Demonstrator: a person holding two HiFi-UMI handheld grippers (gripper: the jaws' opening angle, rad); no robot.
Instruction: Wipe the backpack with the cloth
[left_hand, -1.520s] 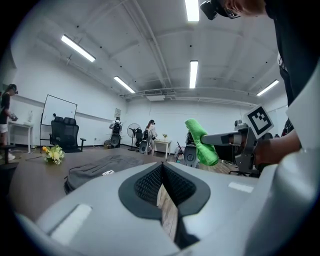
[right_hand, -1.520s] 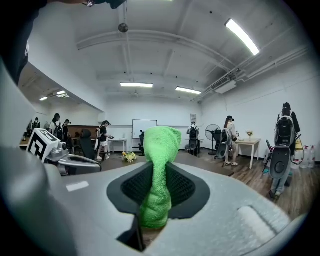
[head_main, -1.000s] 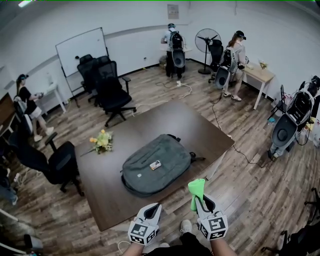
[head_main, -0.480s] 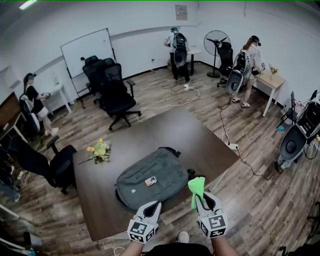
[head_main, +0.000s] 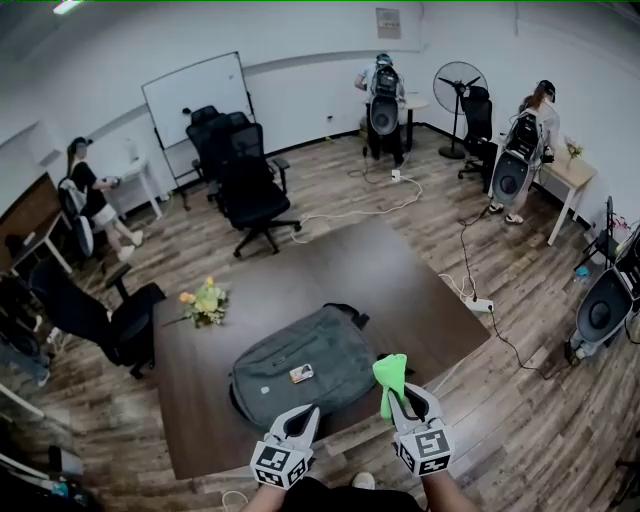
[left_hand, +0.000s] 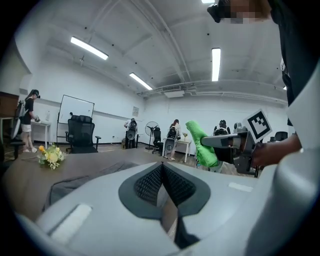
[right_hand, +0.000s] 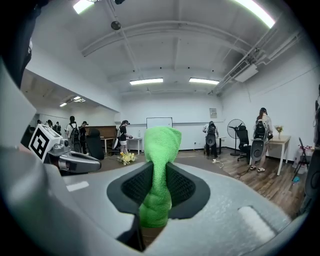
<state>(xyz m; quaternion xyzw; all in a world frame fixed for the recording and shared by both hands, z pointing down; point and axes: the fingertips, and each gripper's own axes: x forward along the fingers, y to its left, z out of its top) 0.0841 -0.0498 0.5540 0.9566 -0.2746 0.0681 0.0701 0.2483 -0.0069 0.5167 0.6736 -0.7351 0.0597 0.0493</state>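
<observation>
Gripping the green cloth (right_hand: 159, 165) upright, the right tongs (head_main: 404, 398) hung at the near side of the grey backpack (head_main: 300, 352), which lay flat on the brown table (head_main: 400, 270); the left tongs (head_main: 298, 420) were closed and empty. A good wipe would need the cloth's free end tipped down onto the fabric, pressed lightly, and drawn in overlapping strokes.

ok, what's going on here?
A person holds a gripper in each hand, beside a dark brown table. The right gripper is shut on a bright green cloth; the left gripper is shut and empty. The grey fabric backpack lies flat on the table, untouched; wiping has not started.
</observation>
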